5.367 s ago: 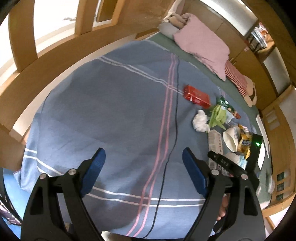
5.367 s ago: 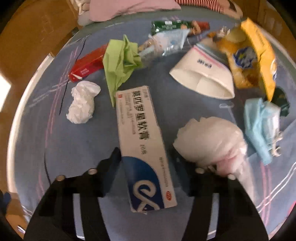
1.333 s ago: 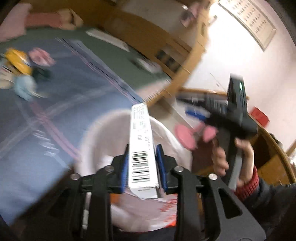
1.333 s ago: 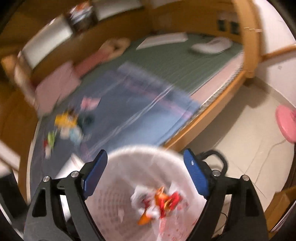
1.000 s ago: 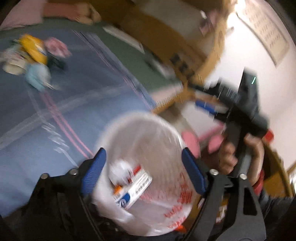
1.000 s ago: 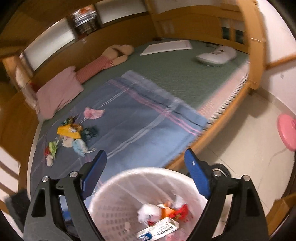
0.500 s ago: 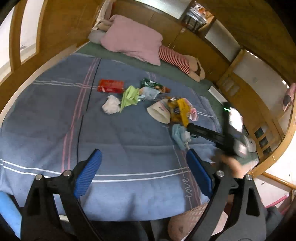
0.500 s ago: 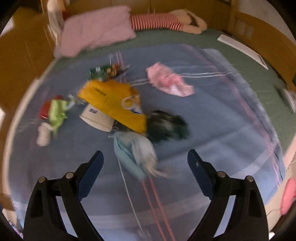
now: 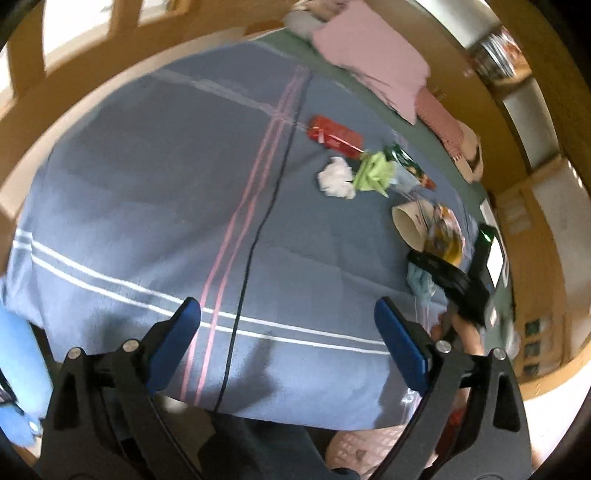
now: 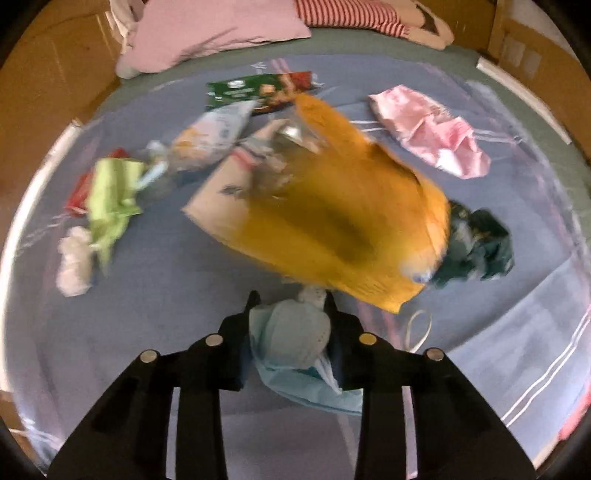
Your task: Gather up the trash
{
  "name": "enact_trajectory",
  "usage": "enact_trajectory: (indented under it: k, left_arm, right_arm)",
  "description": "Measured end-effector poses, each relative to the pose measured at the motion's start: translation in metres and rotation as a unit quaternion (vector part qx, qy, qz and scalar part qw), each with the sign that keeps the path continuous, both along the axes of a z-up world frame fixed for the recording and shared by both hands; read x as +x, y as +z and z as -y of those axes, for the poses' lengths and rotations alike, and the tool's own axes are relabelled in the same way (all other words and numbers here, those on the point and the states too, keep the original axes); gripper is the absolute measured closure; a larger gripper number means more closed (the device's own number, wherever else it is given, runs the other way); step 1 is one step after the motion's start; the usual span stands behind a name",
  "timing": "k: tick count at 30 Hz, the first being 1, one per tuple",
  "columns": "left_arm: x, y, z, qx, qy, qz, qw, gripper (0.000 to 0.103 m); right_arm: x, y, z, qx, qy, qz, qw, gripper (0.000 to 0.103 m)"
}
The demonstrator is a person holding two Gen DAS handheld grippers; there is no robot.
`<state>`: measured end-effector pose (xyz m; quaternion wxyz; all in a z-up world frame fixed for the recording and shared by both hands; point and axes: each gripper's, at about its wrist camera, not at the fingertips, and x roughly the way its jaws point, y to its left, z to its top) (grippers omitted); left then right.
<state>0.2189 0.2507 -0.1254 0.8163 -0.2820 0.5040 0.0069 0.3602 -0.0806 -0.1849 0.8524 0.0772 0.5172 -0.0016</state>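
No writing can be read on any wrapper, since the printed faces are blurred. On the bed's blue blanket (image 10: 184, 332) the trash is scattered. The right tongs (image 10: 291, 325) are closing, and a crumpled light-blue face mask (image 10: 295, 343) is seen between the pads, gathered up against them at the near edge of the pile. Just beyond the mask an orange snack bag (image 10: 332, 206) is laid over a paper cup (image 10: 218, 206) on its side; whether anything is in the cup cannot be told. To the right of the bag a dark green wrapper (image 10: 480, 247) is found, and farther right a pink face mask (image 10: 432, 133). To the left a green wrapper (image 10: 110, 199), a white tissue ball (image 10: 74, 266) and a red packet (image 9: 336, 136) are seen, with a green printed packet (image 10: 251, 90) at the far side. A pink pillow (image 10: 207, 29) is placed at the head of the bed.

The left tongs (image 9: 288, 350) are spread wide, with nothing between them, over bare blanket well left of the pile. At the bottom of the left view part of a pale basket (image 9: 362, 446) is visible below the bed's edge; its contents are hidden.
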Motion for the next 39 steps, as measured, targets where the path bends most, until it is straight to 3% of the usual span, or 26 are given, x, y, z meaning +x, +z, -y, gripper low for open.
enact_trajectory:
  k: [7, 12, 13, 15, 16, 17, 21, 24, 29, 39]
  left_arm:
    - [0.0, -0.013, -0.025, 0.004, 0.034, -0.008, 0.9994, 0.008]
    - [0.0, -0.027, -0.054, 0.009, 0.073, -0.016, 0.9971, 0.008]
    - [0.0, -0.03, -0.059, 0.009, 0.077, -0.018, 0.9968, 0.008]
    - [0.001, -0.039, -0.068, 0.01, 0.085, -0.03, 0.9959, 0.008]
    - [0.002, -0.041, -0.071, 0.006, 0.087, -0.034, 0.9956, 0.008]
    - [0.003, -0.043, -0.074, -0.002, 0.09, -0.037, 0.9952, 0.008]
    - [0.006, -0.044, -0.074, -0.005, 0.09, -0.033, 0.9954, 0.008]
    - [0.011, -0.046, -0.066, -0.008, 0.081, -0.036, 0.996, 0.008]
    - [0.015, -0.049, -0.053, -0.006, 0.065, -0.041, 0.997, 0.008]
    - [0.018, -0.054, -0.045, 0.005, 0.059, -0.05, 0.997, 0.008]
  right_arm:
    - [-0.033, 0.003, -0.053, 0.115, 0.09, -0.047, 0.988, 0.069]
    - [-0.053, 0.002, -0.098, 0.15, 0.147, -0.079, 0.974, 0.069]
    - [-0.056, 0.003, -0.105, 0.157, 0.152, -0.085, 0.972, 0.066]
    - [-0.064, 0.007, -0.112, 0.166, 0.158, -0.083, 0.97, 0.043]
    - [-0.07, 0.013, -0.114, 0.17, 0.157, -0.07, 0.97, 0.037]
    - [-0.071, 0.018, -0.112, 0.171, 0.152, -0.061, 0.972, 0.029]
    - [-0.092, 0.044, -0.099, 0.121, 0.097, 0.009, 0.988, 0.026]
    - [-0.115, 0.066, -0.081, 0.059, 0.014, 0.076, 0.995, 0.021]
    - [-0.145, 0.083, -0.052, 0.023, -0.061, 0.135, 0.989, 0.02]
    - [-0.171, 0.099, -0.043, -0.003, -0.099, 0.186, 0.978, 0.019]
